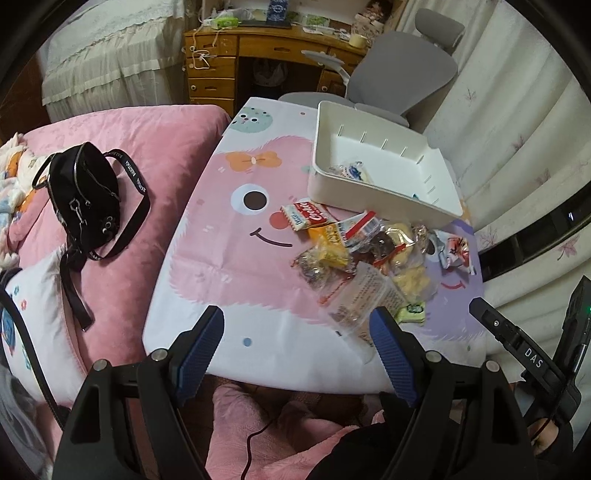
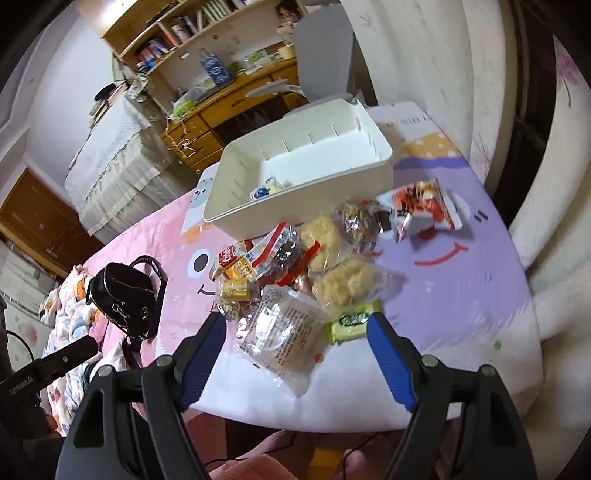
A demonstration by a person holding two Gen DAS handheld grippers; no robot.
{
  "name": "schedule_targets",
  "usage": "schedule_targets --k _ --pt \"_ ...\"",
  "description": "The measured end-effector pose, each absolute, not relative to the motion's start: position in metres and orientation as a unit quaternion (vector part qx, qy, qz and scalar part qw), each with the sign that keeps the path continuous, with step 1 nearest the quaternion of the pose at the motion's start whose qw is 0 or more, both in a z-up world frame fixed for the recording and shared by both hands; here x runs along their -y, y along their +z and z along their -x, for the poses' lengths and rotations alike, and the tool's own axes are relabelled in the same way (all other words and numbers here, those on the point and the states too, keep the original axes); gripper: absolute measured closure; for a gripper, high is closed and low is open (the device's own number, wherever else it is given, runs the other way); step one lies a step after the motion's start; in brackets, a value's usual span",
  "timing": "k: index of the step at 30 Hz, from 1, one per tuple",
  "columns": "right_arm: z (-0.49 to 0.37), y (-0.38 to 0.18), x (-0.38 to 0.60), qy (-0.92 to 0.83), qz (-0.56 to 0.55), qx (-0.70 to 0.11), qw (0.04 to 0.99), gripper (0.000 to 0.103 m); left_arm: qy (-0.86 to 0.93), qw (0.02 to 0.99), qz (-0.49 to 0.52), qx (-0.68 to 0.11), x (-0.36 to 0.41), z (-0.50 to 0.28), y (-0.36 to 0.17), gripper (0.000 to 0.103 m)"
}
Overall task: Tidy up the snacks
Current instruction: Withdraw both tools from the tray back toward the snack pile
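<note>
Snack packets piled on the counter beside a white bin [image 2: 295, 206].
Both grippers' fingers spread, empty; right gripper [image 2: 297, 336] at six o'clock of a clear crinkly packet [image 2: 284, 332]: light, slippery, pinch its edge.

White bin [image 1: 384, 192], pink cartoon-face cloth [image 1: 229, 251], perhaps green-wrapped sweet [image 2: 351, 319].

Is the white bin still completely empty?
No, the white bin already holds one small wrapped snack, while the other snacks lie outside it on the table.

A home bedroom; pink bed [image 1: 140, 155], wooden desk [image 1: 236, 55], bookshelf [image 2: 177, 26], curtains [image 1: 498, 110]
</note>
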State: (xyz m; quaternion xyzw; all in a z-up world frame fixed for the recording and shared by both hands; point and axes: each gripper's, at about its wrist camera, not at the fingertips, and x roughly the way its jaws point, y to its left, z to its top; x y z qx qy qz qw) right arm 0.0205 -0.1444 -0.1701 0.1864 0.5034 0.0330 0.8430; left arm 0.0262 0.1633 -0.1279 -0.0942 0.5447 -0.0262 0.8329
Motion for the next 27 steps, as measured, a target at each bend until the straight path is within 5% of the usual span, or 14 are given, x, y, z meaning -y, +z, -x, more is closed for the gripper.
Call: schedule_targets --k 27 --pt "0.003 -0.225 0.047 -0.182 -0.291 -0.496 0.798 0.024 -0.238 0.766 -0.136 -0.581 -0.190 -0.133 -0.175 0.023"
